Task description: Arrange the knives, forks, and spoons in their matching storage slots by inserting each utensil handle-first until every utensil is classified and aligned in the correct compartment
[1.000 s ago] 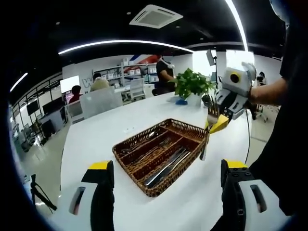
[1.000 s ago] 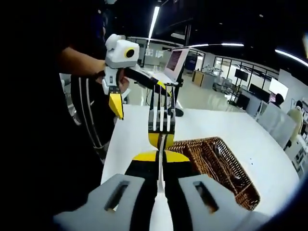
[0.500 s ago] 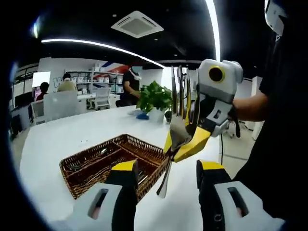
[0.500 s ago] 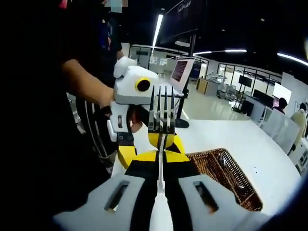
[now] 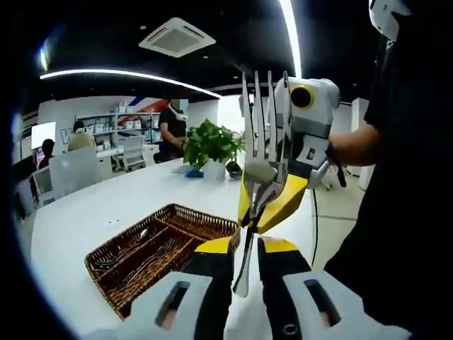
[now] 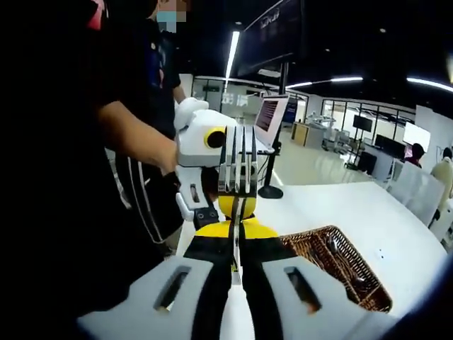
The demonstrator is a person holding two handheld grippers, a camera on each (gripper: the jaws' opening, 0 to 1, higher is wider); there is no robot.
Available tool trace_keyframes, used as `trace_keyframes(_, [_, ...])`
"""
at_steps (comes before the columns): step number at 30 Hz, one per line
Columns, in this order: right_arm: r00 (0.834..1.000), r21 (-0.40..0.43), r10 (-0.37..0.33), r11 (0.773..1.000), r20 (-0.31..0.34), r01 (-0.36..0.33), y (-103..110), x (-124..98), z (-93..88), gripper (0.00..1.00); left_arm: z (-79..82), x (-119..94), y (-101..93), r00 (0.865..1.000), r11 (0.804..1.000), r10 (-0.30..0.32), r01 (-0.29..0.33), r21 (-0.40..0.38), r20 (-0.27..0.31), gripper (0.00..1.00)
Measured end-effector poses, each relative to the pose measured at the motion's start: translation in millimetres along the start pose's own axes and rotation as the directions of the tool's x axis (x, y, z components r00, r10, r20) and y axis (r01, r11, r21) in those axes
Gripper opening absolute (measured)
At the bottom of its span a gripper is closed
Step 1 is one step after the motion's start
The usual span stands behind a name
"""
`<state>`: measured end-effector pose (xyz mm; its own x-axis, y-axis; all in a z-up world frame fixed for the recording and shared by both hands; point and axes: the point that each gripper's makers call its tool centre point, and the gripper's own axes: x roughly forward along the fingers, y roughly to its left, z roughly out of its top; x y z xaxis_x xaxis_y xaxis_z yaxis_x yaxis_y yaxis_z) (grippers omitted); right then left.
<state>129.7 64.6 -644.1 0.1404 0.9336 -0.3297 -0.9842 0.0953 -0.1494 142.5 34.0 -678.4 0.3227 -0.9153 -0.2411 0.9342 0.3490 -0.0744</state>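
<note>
Closing in since earlier, the left tool (image 5: 243, 249) now pinches the fork (image 5: 260, 152) handle below the right tool (image 6: 238, 234), which grips its neck, apparently handing it over for handle-first insertion into the basket (image 5: 120, 265).

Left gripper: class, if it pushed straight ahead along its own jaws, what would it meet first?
Probably the fork held upright by the right gripper; its handle already hangs between the left gripper's jaws, though depth is uncertain.
</note>
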Motion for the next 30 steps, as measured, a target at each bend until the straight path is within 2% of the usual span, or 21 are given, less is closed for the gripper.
trace_keyframes(5, [1.0,0.013,0.007,1.0,0.017,-0.008,1,-2,0.1,0.01,-1.1,-2,-0.6,1.0,1.0,-0.009,0.009,0.006,-0.005,0.04])
trace_keyframes(13, [0.998,0.052,0.017,0.998,0.059,-0.02,0,-4,1.0,0.02,2.8,-4,-5.4,0.998,0.999,-0.024,0.026,0.037,-0.053,0.03])
trace_keyframes(14, [0.999,0.01,0.024,1.0,0.04,-0.024,0,-5,-3.7,0.02,1.9,-5,-6.0,0.997,0.999,-0.024,0.027,0.044,-0.071,0.03])
trace_keyframes(15, [0.999,0.013,0.022,1.0,0.031,-0.023,1,-6,-6.4,0.02,-0.6,-6,-6.4,0.995,0.997,-0.029,0.035,0.066,-0.092,0.03])
trace_keyframes(17, [0.999,0.026,0.023,0.999,0.031,-0.024,0,-9,-9.1,0.01,0.7,-7,-7.8,0.995,0.997,-0.035,0.041,0.062,-0.096,0.03])
trace_keyframes(18, [0.998,0.047,0.03,0.998,0.056,-0.033,2,-10,-6.5,0.01,3.8,-9,-9.2,0.995,0.997,-0.043,0.049,0.067,-0.089,0.02])
trace_keyframes(19, [1.0,0.036,0.015,0.999,0.017,-0.016,2,-12,-13.1,0.0,5.6,-9,-10.1,0.995,0.996,-0.046,0.053,0.07,-0.091,0.01])
trace_keyframes(20, [1.0,0.026,0.011,1.0,0.02,-0.012,3,-11,-13.0,0.0,5.4,-10,-7.8,0.994,0.997,-0.039,0.045,0.057,-0.102,0.01])
trace_keyframes(21, [1.0,0.035,0.018,0.999,0.01,-0.019,3,-12,-15.1,0.0,4.4,-12,-7.8,0.992,0.993,-0.045,0.059,0.107,-0.121,0.01])
trace_keyframes(24, [1.0,0.053,0.015,0.998,0.02,-0.016,3,-14,-15.4,0.0,0.8,-12,-8.4,0.986,0.992,-0.045,0.063,0.11,-0.158,0.01])
trace_keyframes(28, [1.0,0.089,0.009,0.996,-0.002,-0.009,1,-15,-20.3,0.01,-5.0,-12,-6.3,0.976,0.988,-0.038,0.068,0.137,-0.212,0.01])
trace_keyframes(30, [1.0,0.108,0.003,0.994,-0.012,-0.001,0,-16,-23.3,0.06,-5.2,-12,-2.9,0.974,0.987,-0.027,0.061,0.146,-0.225,0.01])
